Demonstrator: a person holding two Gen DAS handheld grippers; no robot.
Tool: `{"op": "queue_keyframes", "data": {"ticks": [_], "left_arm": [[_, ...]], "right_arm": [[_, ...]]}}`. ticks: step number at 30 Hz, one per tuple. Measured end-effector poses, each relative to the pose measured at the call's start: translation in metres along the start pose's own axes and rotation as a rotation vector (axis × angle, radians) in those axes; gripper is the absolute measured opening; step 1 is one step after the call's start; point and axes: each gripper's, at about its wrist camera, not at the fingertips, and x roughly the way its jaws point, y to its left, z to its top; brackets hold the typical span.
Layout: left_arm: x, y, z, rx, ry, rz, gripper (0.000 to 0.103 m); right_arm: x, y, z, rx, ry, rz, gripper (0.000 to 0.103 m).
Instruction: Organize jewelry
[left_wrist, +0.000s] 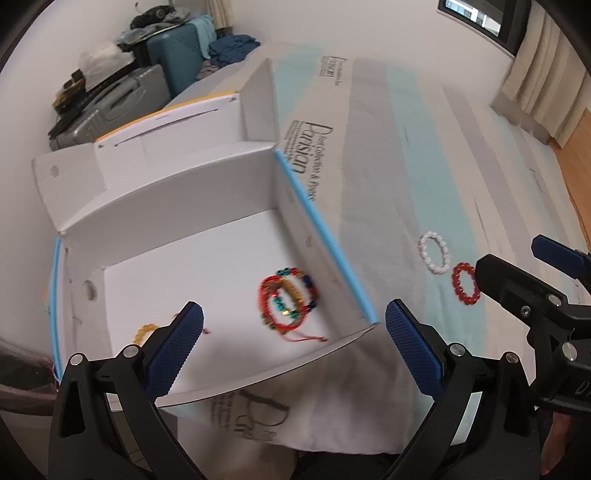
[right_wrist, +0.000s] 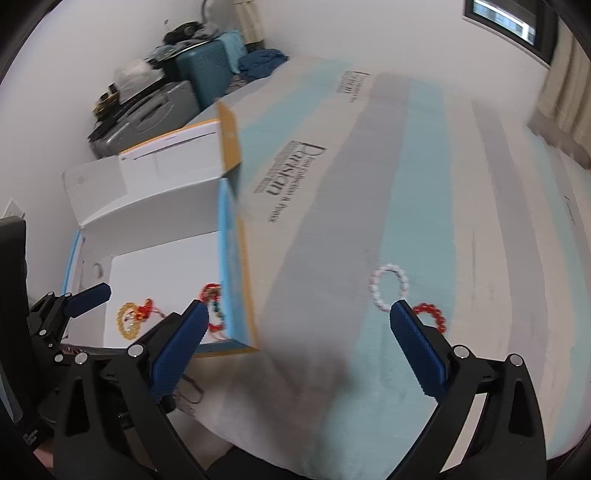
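An open white box (left_wrist: 207, 236) with blue edges sits on the bed; it also shows in the right wrist view (right_wrist: 155, 210). Inside lie a bundle of red and multicolour bracelets (left_wrist: 290, 301) and a yellow bead bracelet (left_wrist: 146, 330) (right_wrist: 129, 320). On the bed cover lie a white pearl bracelet (left_wrist: 435, 252) (right_wrist: 389, 287) and a red bead bracelet (left_wrist: 466, 283) (right_wrist: 432, 315). My left gripper (left_wrist: 293, 345) is open and empty above the box's near edge. My right gripper (right_wrist: 297, 345) is open and empty, near the two loose bracelets.
The striped bed cover (right_wrist: 369, 184) with printed lettering fills most of both views. Suitcases (left_wrist: 122, 96) piled with clothes stand against the far wall. A curtain (left_wrist: 539, 81) and wooden floor are at the right. The right gripper's body (left_wrist: 535, 302) shows in the left wrist view.
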Motion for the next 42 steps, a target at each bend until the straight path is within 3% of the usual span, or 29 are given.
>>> {"op": "queue_keyframes", "data": {"ticks": [19, 29, 39, 42], "left_arm": [[0.048, -0.100, 0.022, 0.087, 0.031, -0.065, 0.097], [0.101, -0.144, 0.025, 0.122, 0.083, -0.080, 0.097], [0.161, -0.169, 0.036, 0.117, 0.133, -0.099, 0.096], [0.182, -0.174, 0.038, 0.122, 0.154, -0.094, 0.096]], "right_arm": [[0.024, -0.121, -0.013, 0.131, 0.027, -0.066, 0.095], [0.065, -0.190, -0.033, 0.210, 0.079, -0.091, 0.095], [0.120, -0.224, -0.051, 0.235, 0.161, -0.098, 0.095], [0.140, -0.227, -0.055, 0.223, 0.191, -0.096, 0.088]]}}
